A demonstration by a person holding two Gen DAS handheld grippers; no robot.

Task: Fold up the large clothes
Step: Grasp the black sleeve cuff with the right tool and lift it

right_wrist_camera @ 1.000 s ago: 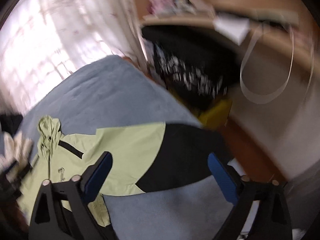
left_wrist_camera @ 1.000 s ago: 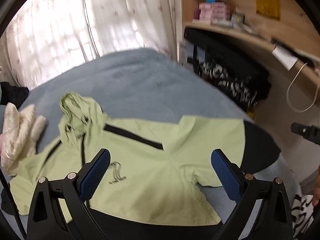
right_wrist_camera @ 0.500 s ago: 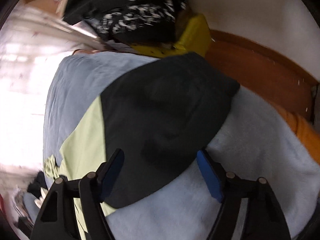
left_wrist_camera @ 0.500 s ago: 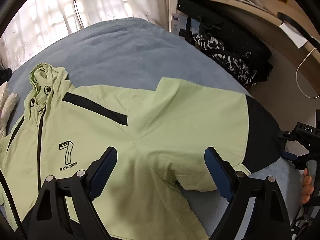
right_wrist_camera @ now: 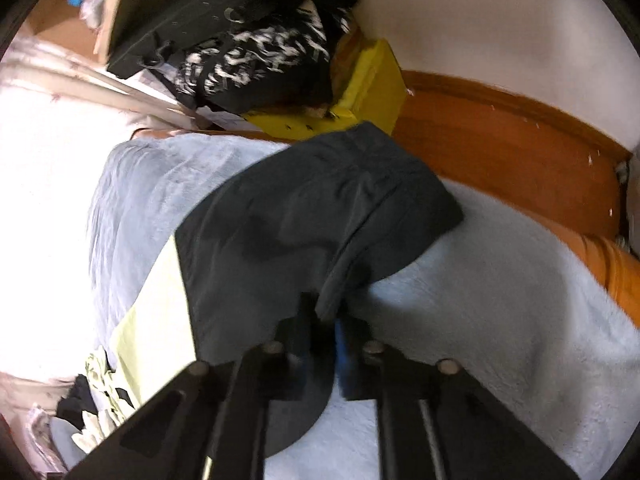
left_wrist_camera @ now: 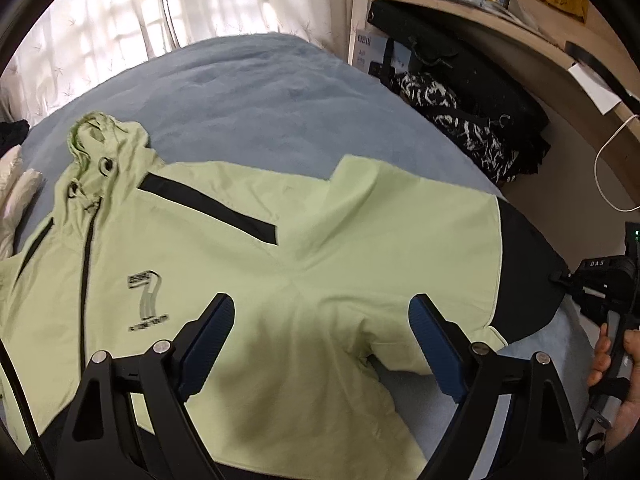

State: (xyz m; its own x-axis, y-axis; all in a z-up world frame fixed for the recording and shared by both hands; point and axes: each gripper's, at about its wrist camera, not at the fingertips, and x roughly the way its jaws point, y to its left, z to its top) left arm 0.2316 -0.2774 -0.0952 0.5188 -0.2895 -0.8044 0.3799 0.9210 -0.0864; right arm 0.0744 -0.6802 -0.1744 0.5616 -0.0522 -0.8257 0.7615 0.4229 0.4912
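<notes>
A light green hooded jacket [left_wrist_camera: 280,264] lies spread face up on my blue-grey blanket [left_wrist_camera: 248,88], hood [left_wrist_camera: 96,140] toward the curtained window [left_wrist_camera: 160,20], zip running down the front and a "7" logo [left_wrist_camera: 146,300] on the chest. Its sleeve [left_wrist_camera: 420,240] stretches out toward the bed's edge and ends in a black cuff section [right_wrist_camera: 312,220].

My left gripper [left_wrist_camera: 320,344] hangs over the jacket's body near the armpit, its blue pads [left_wrist_camera: 208,340] standing wide apart with only cloth below them; they grip nothing.

My right gripper [right_wrist_camera: 324,332] is clamped tight on the edge of that black sleeve end, and the fabric bunches into a raised fold [right_wrist_camera: 360,240] just ahead of the fingers. The picture there is a little blurred, so I cannot tell how much cloth sits between the pads. In the left view my right hand [left_wrist_camera: 616,360] shows at the frame's edge, wrapped round the gripper's handle.

Beyond the bed a black bag with a white pattern [left_wrist_camera: 460,120] sits beneath a wooden shelf [left_wrist_camera: 480,4], and a yellow box [right_wrist_camera: 360,96] rests beside the orange-brown bed frame [right_wrist_camera: 500,140].
</notes>
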